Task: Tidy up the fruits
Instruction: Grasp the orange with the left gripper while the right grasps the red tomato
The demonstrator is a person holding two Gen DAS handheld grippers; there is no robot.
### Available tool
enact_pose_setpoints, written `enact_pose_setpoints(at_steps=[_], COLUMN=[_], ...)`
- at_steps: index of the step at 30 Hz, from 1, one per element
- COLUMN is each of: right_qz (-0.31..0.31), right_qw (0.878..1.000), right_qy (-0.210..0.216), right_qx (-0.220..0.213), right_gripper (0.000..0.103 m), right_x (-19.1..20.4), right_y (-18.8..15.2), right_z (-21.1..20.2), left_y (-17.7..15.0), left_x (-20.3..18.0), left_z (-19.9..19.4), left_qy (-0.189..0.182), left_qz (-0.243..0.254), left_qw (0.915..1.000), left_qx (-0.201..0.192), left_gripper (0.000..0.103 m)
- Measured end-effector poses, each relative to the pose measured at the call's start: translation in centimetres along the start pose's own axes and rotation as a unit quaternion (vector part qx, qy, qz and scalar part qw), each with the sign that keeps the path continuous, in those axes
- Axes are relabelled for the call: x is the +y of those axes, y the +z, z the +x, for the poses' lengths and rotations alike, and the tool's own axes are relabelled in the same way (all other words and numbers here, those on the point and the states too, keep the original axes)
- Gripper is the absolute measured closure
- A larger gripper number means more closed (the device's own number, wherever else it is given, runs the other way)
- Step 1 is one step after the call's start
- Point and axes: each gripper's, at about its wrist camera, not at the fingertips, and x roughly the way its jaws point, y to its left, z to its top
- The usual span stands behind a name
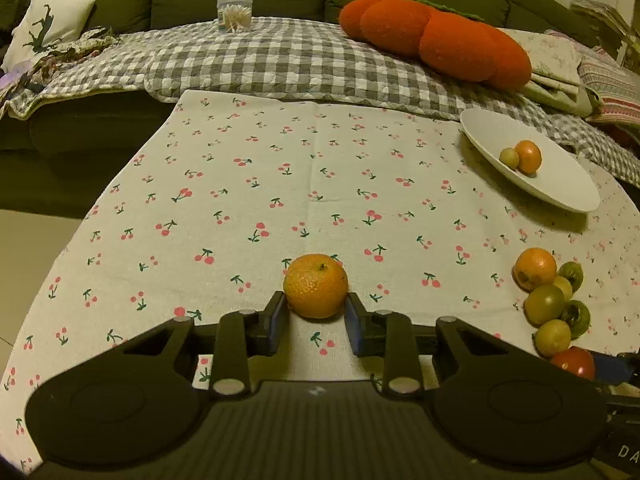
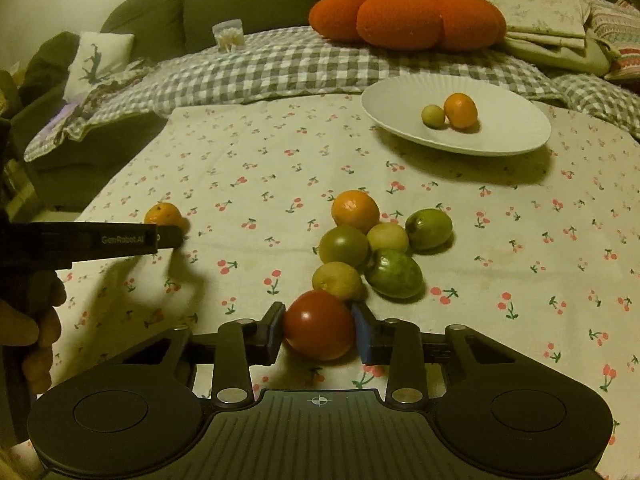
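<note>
My left gripper (image 1: 316, 312) is shut on an orange mandarin (image 1: 315, 285) resting on the cherry-print cloth (image 1: 260, 184). It also shows in the right wrist view (image 2: 163, 215) behind the left gripper's body. My right gripper (image 2: 319, 326) is shut on a red tomato (image 2: 319, 325), at the near end of a pile of green and yellow fruits (image 2: 376, 252) with another mandarin (image 2: 355, 210). A white plate (image 2: 400, 92) at the far right holds one mandarin (image 2: 461, 110) and one small green fruit (image 2: 433, 115). The plate (image 1: 568, 176) also shows in the left wrist view.
A sofa behind the table carries a checked blanket (image 1: 280, 56), an orange pumpkin-shaped cushion (image 1: 436, 40), a clear jar of cotton swabs (image 1: 235, 13) and folded cloths (image 2: 552, 20). The table's left edge drops to the floor (image 1: 24, 240).
</note>
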Motion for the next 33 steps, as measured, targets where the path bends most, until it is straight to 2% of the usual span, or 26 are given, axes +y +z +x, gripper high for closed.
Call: enact_pose_setpoints(at_steps=[15,33], right_qz=[0.023,0.058], right_qw=[1.000,0.998], right_qy=[0.008,0.002], right_qx=[-0.002,-0.018], right_gripper=[0.069,0.069], right_x=[-1.0,-4.2], right_y=[0.4,1.9], right_z=[-1.7,-4.2], left_y=[0.0,0.8], left_x=[-1.2,-4.7], left_z=[-1.7,-3.2], left_qy=[-0.030,-0.056], left_qz=[-0.010,0.013], left_qw=[0.9995,0.9984], left_qx=[0.002,-0.003], left_gripper=[0.074,0.074])
